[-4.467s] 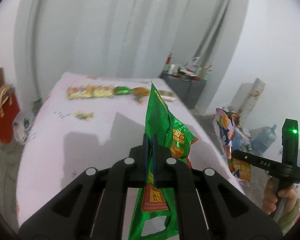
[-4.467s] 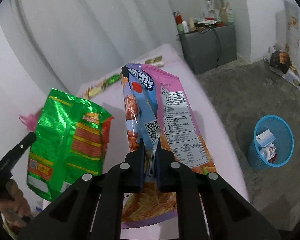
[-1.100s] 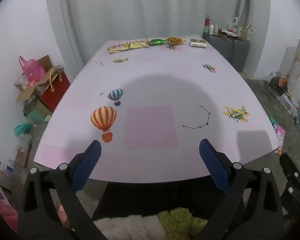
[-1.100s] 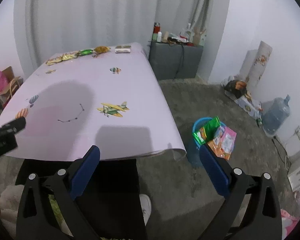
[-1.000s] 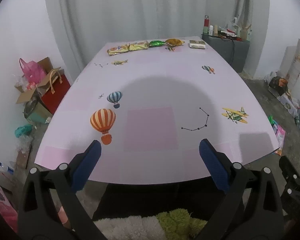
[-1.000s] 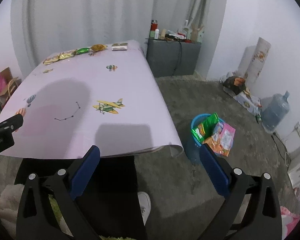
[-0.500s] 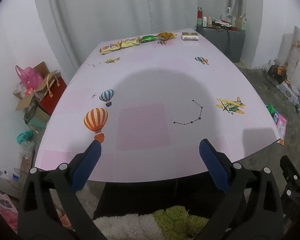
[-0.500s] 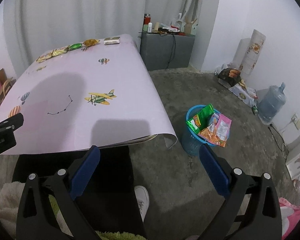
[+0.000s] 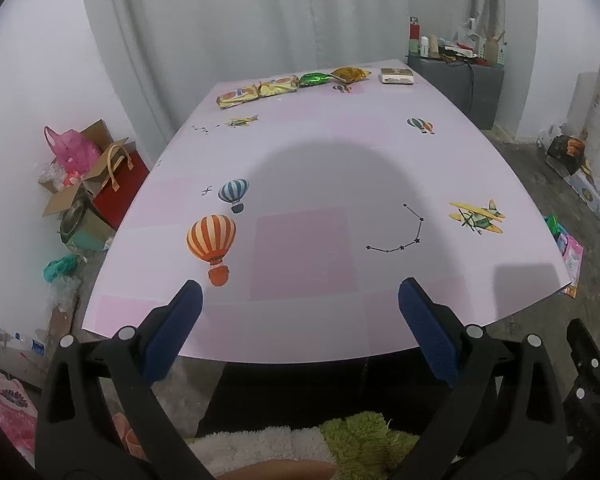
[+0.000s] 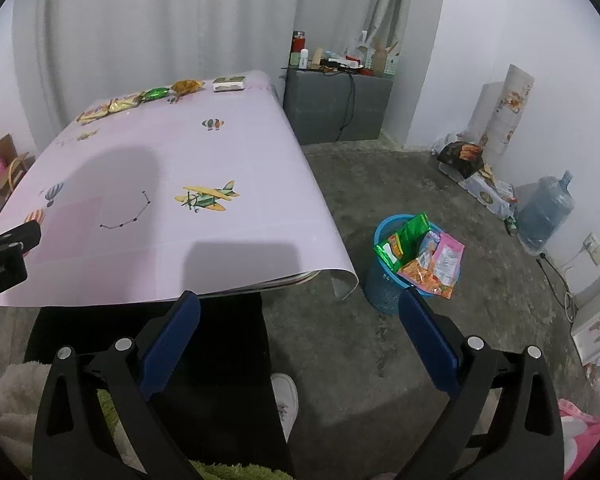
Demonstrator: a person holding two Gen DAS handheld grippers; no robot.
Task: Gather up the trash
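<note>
**Both grippers empty at the near edge, more wrappers wait at the far end**

The left gripper (image 9: pixel 300 328) hangs at the near edge of the table (image 9: pixel 340 168) with its jaws spread wide and nothing between them. The right gripper (image 10: pixel 300 332) is the same: jaws apart, empty, looking across the table corner to the floor. Down there stands the blue bin (image 10: pixel 384 288), with a green bag (image 10: pixel 404 236) and a pink bag (image 10: pixel 440 264) sticking out of its top, the pink one drooping over the rim.

What remains sits well away, in a row along the far edge: two yellow snack packs (image 9: pixel 256 92), a green wrapper (image 9: pixel 315 79), a golden-brown wrapper (image 9: pixel 349 73), and a small box (image 9: pixel 397 76) off to the right of them.

By my reading, the step in hand is the reach for the next pieces. Doing it well means going to the far edge with jaws apart, one gripper per wrapper, pinching a crimped end rather than the puffed middle. The bin already looks full, so the next drop wants placing deep, not tossed on top.
</note>
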